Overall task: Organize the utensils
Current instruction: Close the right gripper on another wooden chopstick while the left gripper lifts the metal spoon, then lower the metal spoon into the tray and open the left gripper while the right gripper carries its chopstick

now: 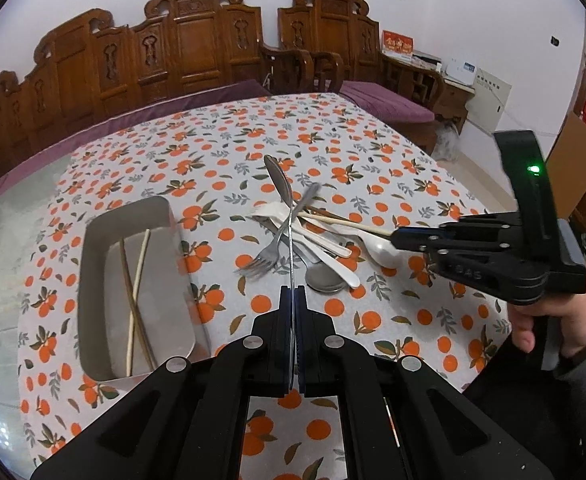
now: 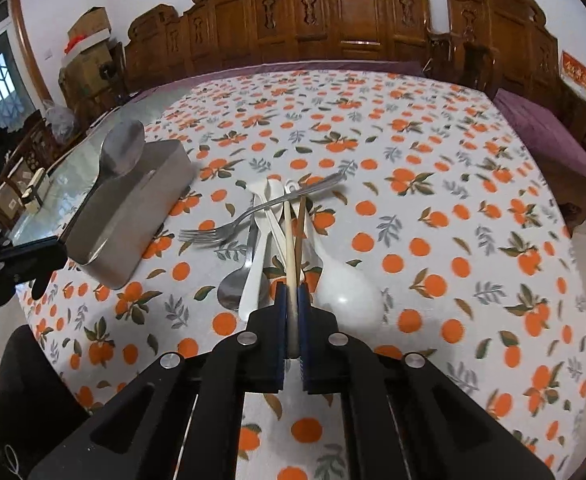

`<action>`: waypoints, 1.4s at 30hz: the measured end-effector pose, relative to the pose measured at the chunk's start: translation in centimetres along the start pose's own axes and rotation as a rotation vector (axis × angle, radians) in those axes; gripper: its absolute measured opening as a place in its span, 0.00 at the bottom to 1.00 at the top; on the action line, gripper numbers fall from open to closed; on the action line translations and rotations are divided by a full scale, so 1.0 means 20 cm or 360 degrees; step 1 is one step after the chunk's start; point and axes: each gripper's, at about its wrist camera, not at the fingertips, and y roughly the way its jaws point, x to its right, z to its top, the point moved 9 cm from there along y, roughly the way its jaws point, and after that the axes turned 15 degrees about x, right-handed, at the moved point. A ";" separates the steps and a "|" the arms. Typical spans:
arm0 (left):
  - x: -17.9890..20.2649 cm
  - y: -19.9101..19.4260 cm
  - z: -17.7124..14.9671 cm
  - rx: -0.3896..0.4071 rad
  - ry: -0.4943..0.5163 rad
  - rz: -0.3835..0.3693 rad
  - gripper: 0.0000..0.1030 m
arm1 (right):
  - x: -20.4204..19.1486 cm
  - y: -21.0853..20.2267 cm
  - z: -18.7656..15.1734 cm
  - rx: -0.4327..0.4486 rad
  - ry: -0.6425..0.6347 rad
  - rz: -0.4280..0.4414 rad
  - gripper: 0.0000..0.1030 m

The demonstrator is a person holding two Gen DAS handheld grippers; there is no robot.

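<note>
1. Left wrist view: the left tool (image 1: 293, 300) sits at 6 o'clock, its pads pressed together on the thin handle of a metal spoon (image 1: 283, 192), whose bowl stands up toward 12 o'clock, above the counter (image 1: 373, 140) and its orange-print cloth.
2. At 9 o'clock a metal tray (image 1: 93, 264) rests on the cloth with two chopsticks (image 1: 137, 292) lying crossed inside it.
3. Just past the spoon, near the centre, lies the utensil pile (image 1: 313, 240): a metal fork, a white plastic spoon, a second metal spoon and more chopsticks, overlapping.
4. At 3 o'clock the right tool (image 1: 395, 238), held in a hand (image 1: 549, 320), pinches the end of a pale chopstick (image 1: 345, 222) that reaches into the pile.
5. Right wrist view: the right tool (image 2: 291, 300) at 6 o'clock has its pads clamped on the pale chopstick (image 2: 290, 236), which points toward 12 o'clock; a darker chopstick (image 2: 301, 224) lies just beside it.
6. Around it lie a white ladle-like spoon (image 2: 349, 300) at 4 o'clock, white plastic cutlery (image 2: 261, 240) and a metal fork (image 2: 253, 212) slanted across the pile.
7. At 9 o'clock the left tool (image 2: 59, 250) holds the metal spoon (image 2: 121, 152) in front of the tray (image 2: 133, 216).
</note>
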 end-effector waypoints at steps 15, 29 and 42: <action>-0.11 -0.15 0.02 0.0066 -0.0035 0.0055 0.01 | -0.06 -0.17 0.11 0.0104 -0.0037 -0.0022 0.06; -0.16 -0.19 0.02 0.0082 -0.0046 0.0068 0.01 | -0.05 0.07 -0.11 -0.0025 0.0088 0.0008 0.06; -0.14 -0.19 -0.01 0.0069 -0.0039 0.0065 0.01 | -0.02 0.14 -0.15 -0.0040 0.0122 0.0022 0.06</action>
